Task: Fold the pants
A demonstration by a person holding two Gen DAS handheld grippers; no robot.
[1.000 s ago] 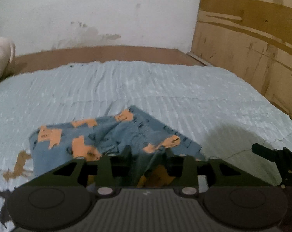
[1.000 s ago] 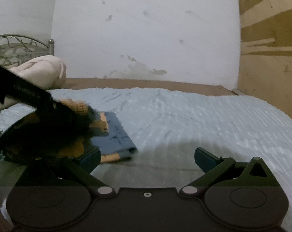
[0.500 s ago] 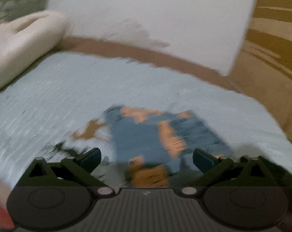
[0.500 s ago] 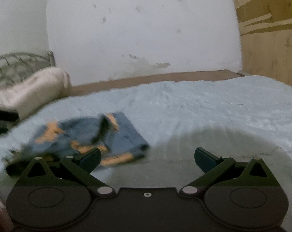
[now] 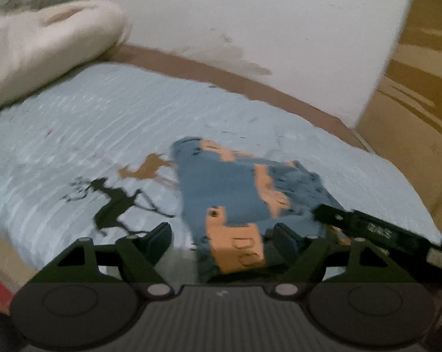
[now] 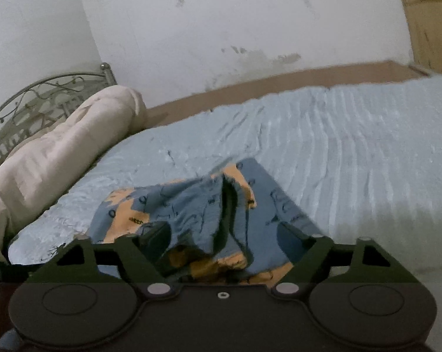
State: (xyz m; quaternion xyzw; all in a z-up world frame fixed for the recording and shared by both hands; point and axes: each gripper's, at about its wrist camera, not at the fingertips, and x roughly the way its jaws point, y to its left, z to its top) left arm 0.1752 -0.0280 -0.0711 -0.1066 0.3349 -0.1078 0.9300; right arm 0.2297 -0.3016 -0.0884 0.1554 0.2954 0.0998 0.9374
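The blue pants with orange patches (image 5: 227,193) lie bunched in a loose folded heap on the light blue bedspread (image 5: 103,123). My left gripper (image 5: 222,239) is open, its fingers on either side of the heap's near edge. The other gripper's black body (image 5: 376,228) shows at the right of the left wrist view. In the right wrist view the pants (image 6: 197,208) lie rumpled just ahead, and my right gripper (image 6: 224,236) is open with its fingers over the near edge of the cloth.
A cream rolled pillow (image 6: 54,152) lies along the bed's left side before a metal headboard (image 6: 30,99). A brown bed edge (image 6: 279,82) and a white wall are behind. A wooden panel (image 5: 420,88) stands at the right. Deer prints (image 5: 118,202) mark the bedspread.
My left gripper has let go of the pants, opened and swung left. My right gripper has moved left to sit right over the pants heap.
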